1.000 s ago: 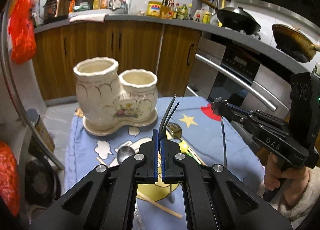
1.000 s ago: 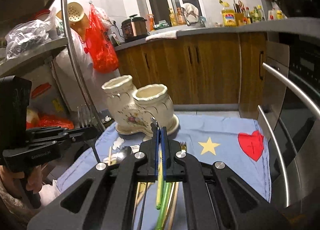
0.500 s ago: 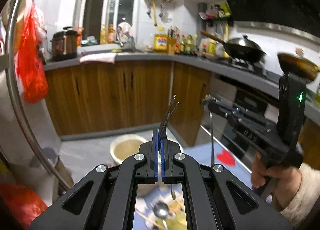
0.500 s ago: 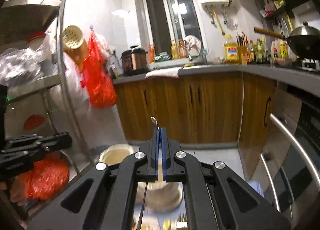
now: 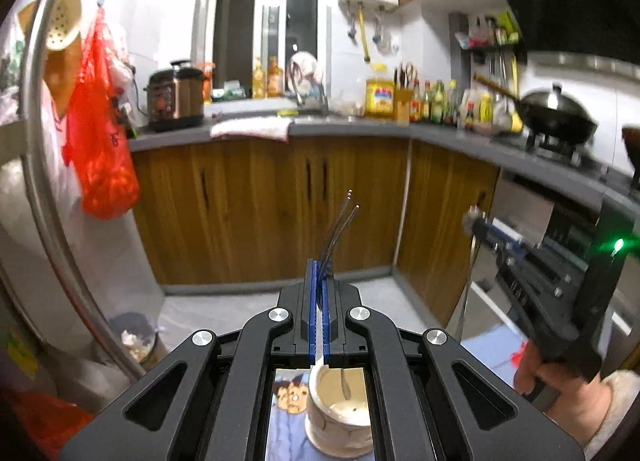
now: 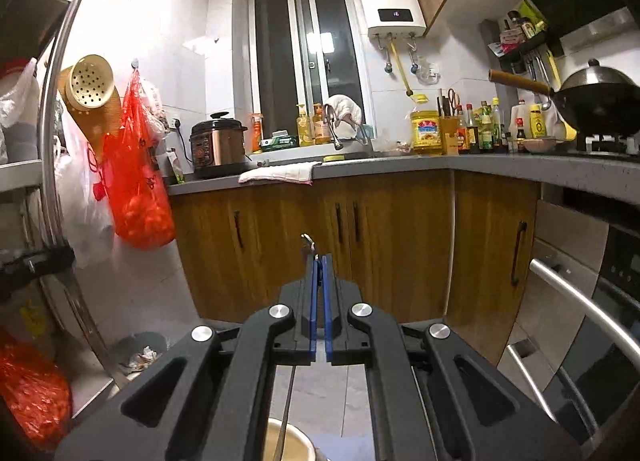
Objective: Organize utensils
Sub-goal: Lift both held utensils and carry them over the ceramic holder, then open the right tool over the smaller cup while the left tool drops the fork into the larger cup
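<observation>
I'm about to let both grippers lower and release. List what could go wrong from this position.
1. The left gripper pinches the fork near its tines, so the long handle hanging toward the ceramic holder could swing and catch the rim.
2. The right gripper holds its utensil by the very tip; that thin grip may slip early.
3. Both utensils hang close together over the holder, so they might collide going down.

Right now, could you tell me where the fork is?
The fork is clamped in the left gripper, tines up at the centre of the left wrist view, its handle hanging down over the mouth of the ceramic holder below.
</observation>
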`<state>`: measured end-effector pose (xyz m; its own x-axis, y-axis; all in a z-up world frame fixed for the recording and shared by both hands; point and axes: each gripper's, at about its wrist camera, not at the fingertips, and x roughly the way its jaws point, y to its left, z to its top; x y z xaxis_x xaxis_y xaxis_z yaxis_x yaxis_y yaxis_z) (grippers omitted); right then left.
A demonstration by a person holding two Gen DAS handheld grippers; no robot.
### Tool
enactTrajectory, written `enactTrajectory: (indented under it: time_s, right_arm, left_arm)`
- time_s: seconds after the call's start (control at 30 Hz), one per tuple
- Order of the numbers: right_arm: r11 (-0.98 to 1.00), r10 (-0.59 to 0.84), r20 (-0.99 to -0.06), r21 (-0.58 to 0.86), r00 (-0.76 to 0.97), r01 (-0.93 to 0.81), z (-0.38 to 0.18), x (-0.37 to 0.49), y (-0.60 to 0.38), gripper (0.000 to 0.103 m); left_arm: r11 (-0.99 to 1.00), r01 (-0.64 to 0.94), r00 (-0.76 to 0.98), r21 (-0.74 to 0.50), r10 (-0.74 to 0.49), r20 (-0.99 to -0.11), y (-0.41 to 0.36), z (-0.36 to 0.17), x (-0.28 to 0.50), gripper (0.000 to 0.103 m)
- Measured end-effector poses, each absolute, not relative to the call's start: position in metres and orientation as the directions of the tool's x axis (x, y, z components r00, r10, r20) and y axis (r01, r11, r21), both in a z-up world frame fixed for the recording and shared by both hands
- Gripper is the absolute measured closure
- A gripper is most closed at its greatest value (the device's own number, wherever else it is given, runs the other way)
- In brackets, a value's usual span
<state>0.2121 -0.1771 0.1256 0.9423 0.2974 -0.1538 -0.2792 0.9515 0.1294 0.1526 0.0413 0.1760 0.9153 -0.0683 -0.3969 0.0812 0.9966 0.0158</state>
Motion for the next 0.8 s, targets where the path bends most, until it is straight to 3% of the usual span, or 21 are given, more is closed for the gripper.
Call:
enactTrajectory:
  time_s: [0.3,0.8]
  right_arm:
    - [0.907,0.418,-0.297,0.184,0.858,-0.378,0.080,0.222,-0.180,0.101]
    - [0.873,0.486,-0.350,0.233,0.801,-0.428,0.066,0.217,-0.180,0.101]
  left_arm:
    - [0.993,0.119,0.859,0.007,-0.099,-0.503,0.040,0.120,0.171,0.100]
    - [0.991,0.135,0.829,0.002,-0.112,-0.548,0.040,0.101,0.174,0.100]
